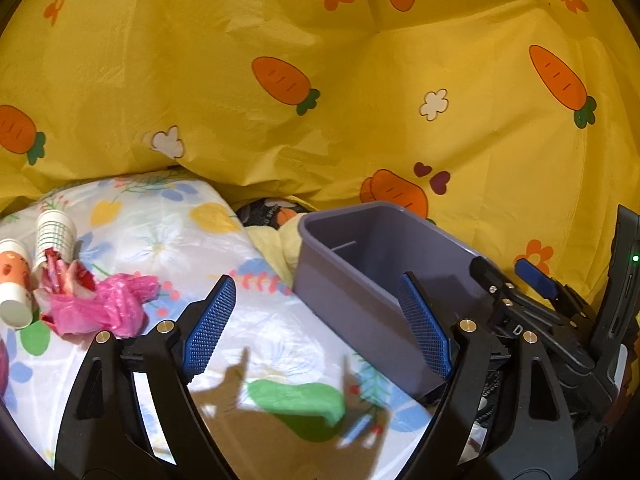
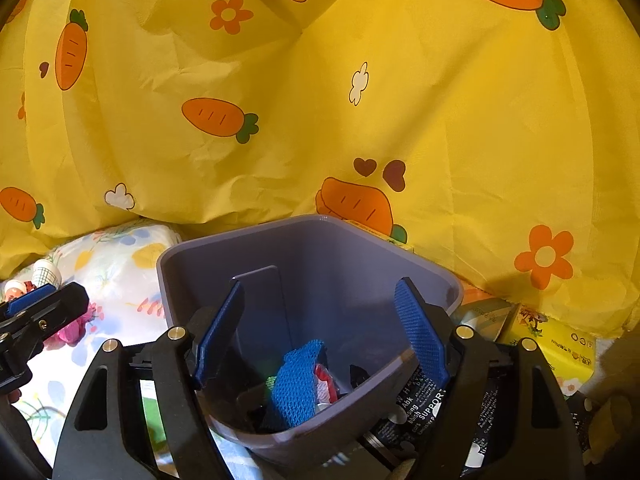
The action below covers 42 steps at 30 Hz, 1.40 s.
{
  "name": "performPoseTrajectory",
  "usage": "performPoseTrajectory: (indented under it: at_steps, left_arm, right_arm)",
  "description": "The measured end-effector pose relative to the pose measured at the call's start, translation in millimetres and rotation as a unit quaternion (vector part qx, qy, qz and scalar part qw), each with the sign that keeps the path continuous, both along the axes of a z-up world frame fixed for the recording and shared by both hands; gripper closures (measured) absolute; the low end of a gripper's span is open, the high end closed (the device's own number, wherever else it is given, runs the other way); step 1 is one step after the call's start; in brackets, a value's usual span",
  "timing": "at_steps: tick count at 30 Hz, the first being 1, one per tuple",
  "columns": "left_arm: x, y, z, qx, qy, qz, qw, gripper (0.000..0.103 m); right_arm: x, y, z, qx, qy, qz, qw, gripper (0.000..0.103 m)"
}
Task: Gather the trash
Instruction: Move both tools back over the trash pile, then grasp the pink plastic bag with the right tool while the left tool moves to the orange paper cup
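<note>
partly done: some scraps lie in the grey bin [image 2: 312, 280], while the pink bag [image 1: 108, 304] and paper cups [image 1: 52, 236] wait; both the left gripper [image 1: 316, 320] and right gripper [image 2: 320, 332] are spread wide, empty.

A grey-purple plastic bin [image 2: 304, 264] stands upright and open-topped, with an inner divider wall; its near rim lies between the right gripper's [image 2: 320, 332] spread fingers, and it sits just right of the left gripper [image 1: 320, 328]. Inside, low beneath the right gripper, lie a blue mesh piece [image 2: 298, 380] and a red-and-white scrap [image 2: 326, 384]. Well to the left of the left gripper, on the flowered cloth, a crumpled pink plastic bag [image 1: 108, 304] lies touching a red-and-white wrapper [image 1: 60, 272]. Beside them two paper cups lie tipped: a green-lined one [image 1: 54, 236] and an orange-printed one [image 1: 14, 284].
</note>
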State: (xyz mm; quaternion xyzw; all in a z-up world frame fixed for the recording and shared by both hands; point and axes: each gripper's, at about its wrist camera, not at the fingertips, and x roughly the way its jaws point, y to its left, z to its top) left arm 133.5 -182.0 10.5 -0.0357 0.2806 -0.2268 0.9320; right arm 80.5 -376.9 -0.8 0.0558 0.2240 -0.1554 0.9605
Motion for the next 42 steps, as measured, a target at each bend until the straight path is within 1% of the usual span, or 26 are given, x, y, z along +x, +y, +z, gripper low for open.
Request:
performPoseTrajectory:
  at_steps: [3,7,10,13,16,18,23,27,29,32,36,39,42]
  left_arm:
    - [-10.6,26.3,-0.6,0.017,-0.011,0.046,0.9987,0.015]
    - [-26.1,65.9,-0.5,0.035,-0.024,0.105,0.9935,0.015]
    - [-38.4,102.1,-2.0,0.046,-0.026,0.158,0.9860,0.014]
    - [-51.1,143.1,-5.9,0.050,-0.018,0.213,0.9756,0.014]
    - [-66.1,183.9,-11.3,0.061,-0.013,0.267,0.9618,0.014]
    - [-77.9,210.6,-13.6,0.063,-0.012,0.299,0.9522,0.014]
    - [-103.2,276.1,-18.4,0.057,-0.001,0.380,0.9234,0.014]
    - [-118.5,315.9,-21.3,0.061,0.007,0.431,0.9002,0.014]
    - [-125.2,332.3,-21.8,0.056,0.010,0.448,0.8922,0.014]
    - [-134.2,351.5,-21.9,0.044,0.012,0.467,0.8830,0.014]
    - [-140.6,364.7,-23.5,0.038,0.014,0.478,0.8776,0.014]
    - [-143.3,373.8,-24.5,0.033,0.018,0.486,0.8730,0.014]
    - [-144.4,378.4,-24.5,0.036,0.018,0.490,0.8709,0.014]
  right_arm:
    - [-8.0,6.5,0.1,0.003,-0.005,0.010,1.000,0.024]
    - [-18.6,21.6,2.0,0.014,-0.011,0.035,0.999,0.023]
    - [-24.0,41.4,4.3,0.013,-0.017,0.063,0.998,0.020]
    - [-25.5,69.1,5.9,0.010,-0.018,0.106,0.994,0.017]
    - [-25.1,105.8,6.4,-0.002,-0.015,0.153,0.988,0.017]
    - [-24.5,131.3,5.3,-0.002,-0.010,0.188,0.982,0.017]
    - [-23.8,200.7,-1.6,0.004,0.010,0.270,0.963,0.017]
    - [-23.0,259.0,-9.7,-0.007,0.027,0.323,0.946,0.017]
    - [-20.0,286.3,-13.6,-0.010,0.040,0.346,0.937,0.017]
    - [-13.6,321.9,-17.3,-0.006,0.060,0.377,0.924,0.017]
    - [-2.2,364.1,-19.5,-0.011,0.077,0.408,0.910,0.017]
    - [4.5,389.2,-21.4,-0.022,0.079,0.418,0.905,0.017]
    - [13.0,406.3,-25.4,-0.018,0.088,0.425,0.900,0.017]
